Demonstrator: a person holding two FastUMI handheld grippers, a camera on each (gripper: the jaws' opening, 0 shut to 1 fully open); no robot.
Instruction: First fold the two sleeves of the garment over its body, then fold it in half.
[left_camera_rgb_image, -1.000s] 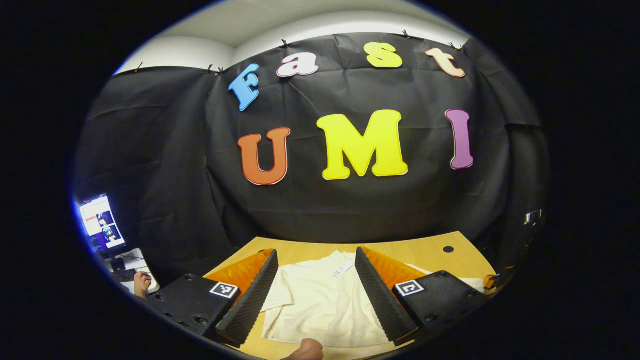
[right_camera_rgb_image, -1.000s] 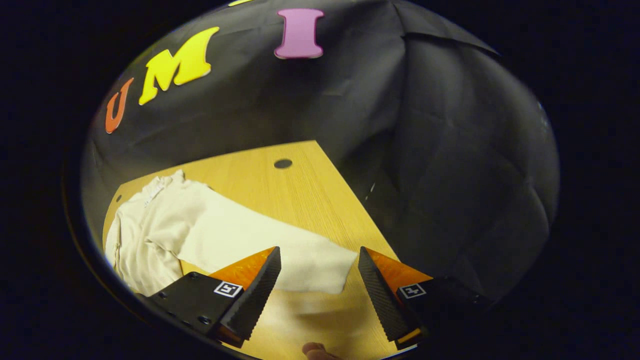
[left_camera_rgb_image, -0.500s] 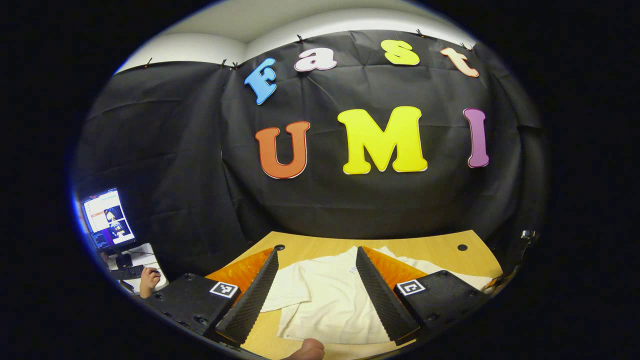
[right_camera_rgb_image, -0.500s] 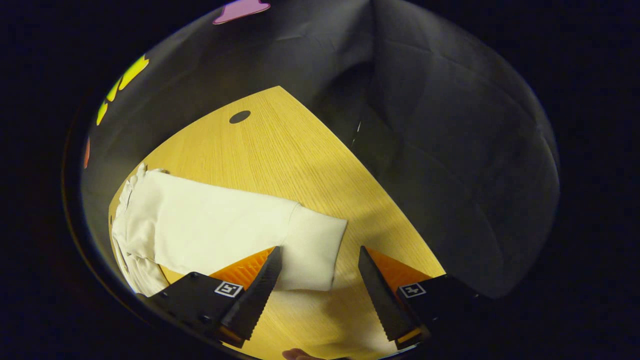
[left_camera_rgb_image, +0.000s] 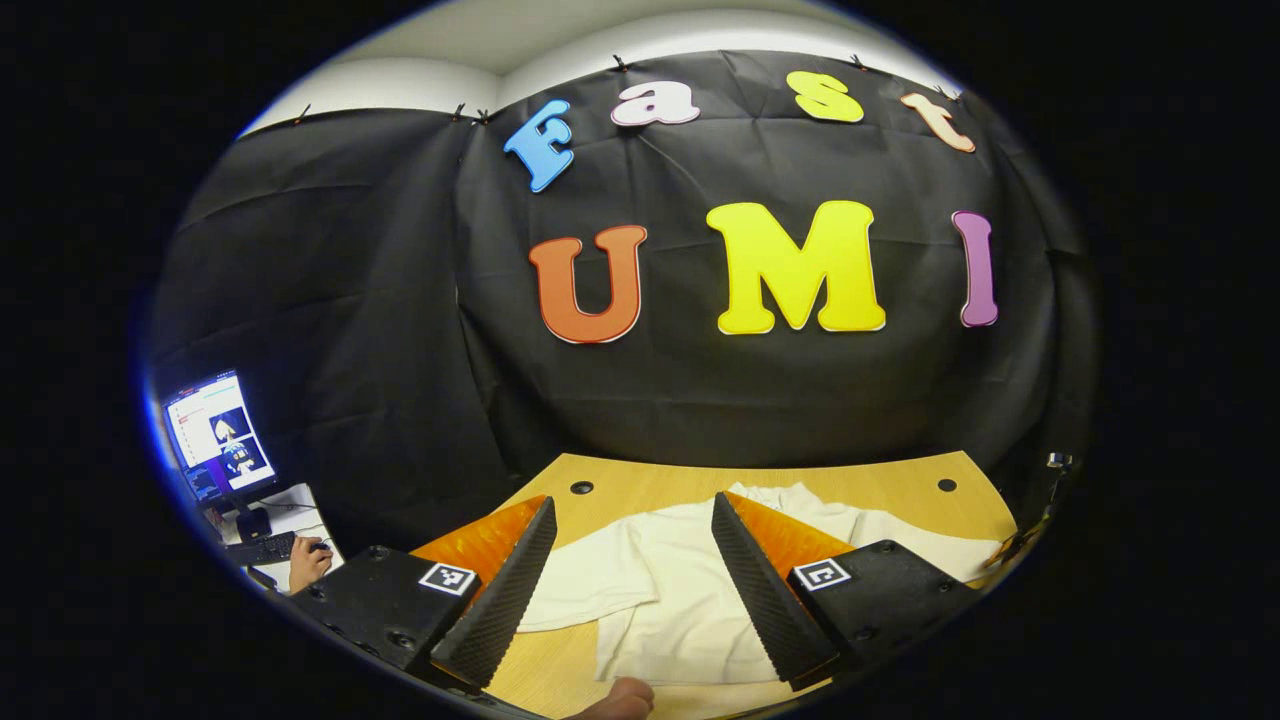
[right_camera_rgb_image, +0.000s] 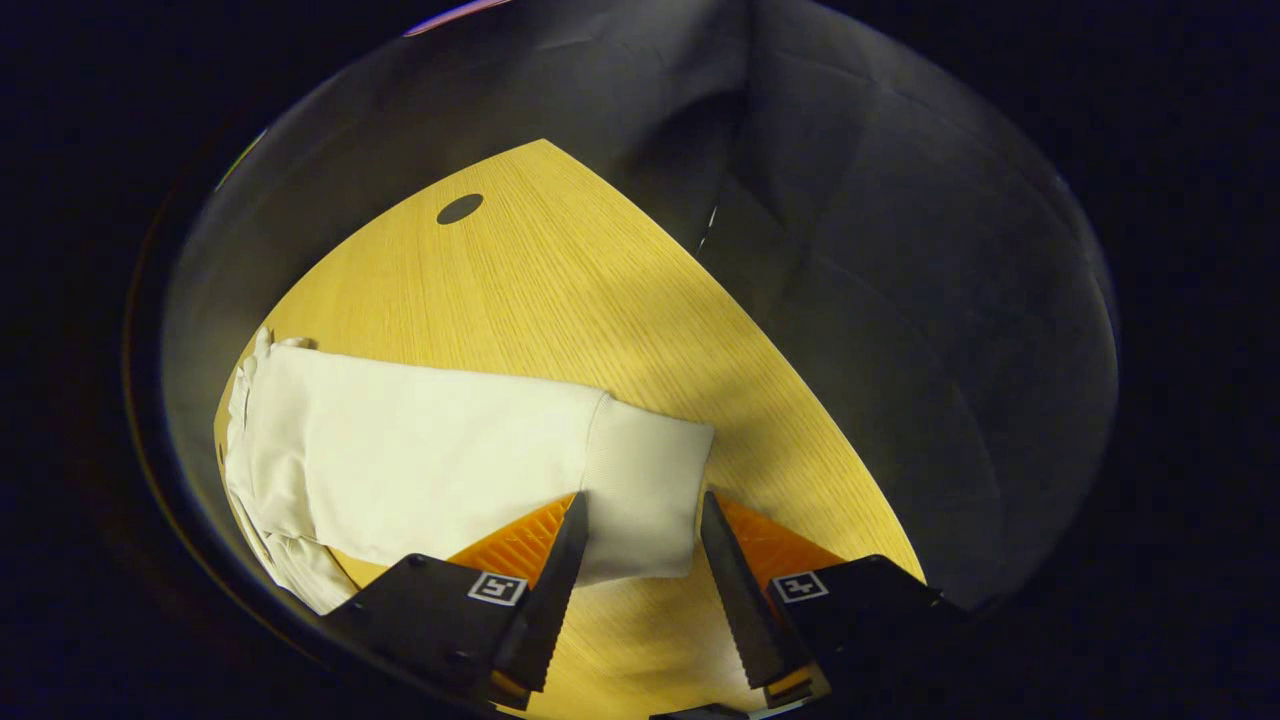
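Observation:
A cream long-sleeved garment (left_camera_rgb_image: 680, 600) lies flat on the wooden table (left_camera_rgb_image: 860, 480). In the left gripper view one sleeve (left_camera_rgb_image: 585, 585) spreads out to the left below my left gripper (left_camera_rgb_image: 632, 503), which hovers open over the garment with nothing in it. The other sleeve (right_camera_rgb_image: 430, 440) stretches across the table (right_camera_rgb_image: 560, 270) in the right gripper view. Its cuff (right_camera_rgb_image: 650, 465) lies between the fingers of my right gripper (right_camera_rgb_image: 642, 498). The jaws are partly narrowed, with a gap still showing on both sides of the cuff.
The table has round holes near its far corners (right_camera_rgb_image: 460, 208). Black cloth walls stand close behind and beside it. Off the table to the left, a monitor (left_camera_rgb_image: 210, 440) stands on a desk and a person's hand (left_camera_rgb_image: 305, 562) rests near a keyboard.
My right gripper has dropped toward the sleeve's cuff and its jaws have narrowed around it. The left gripper has drifted to the left over the garment and stayed open.

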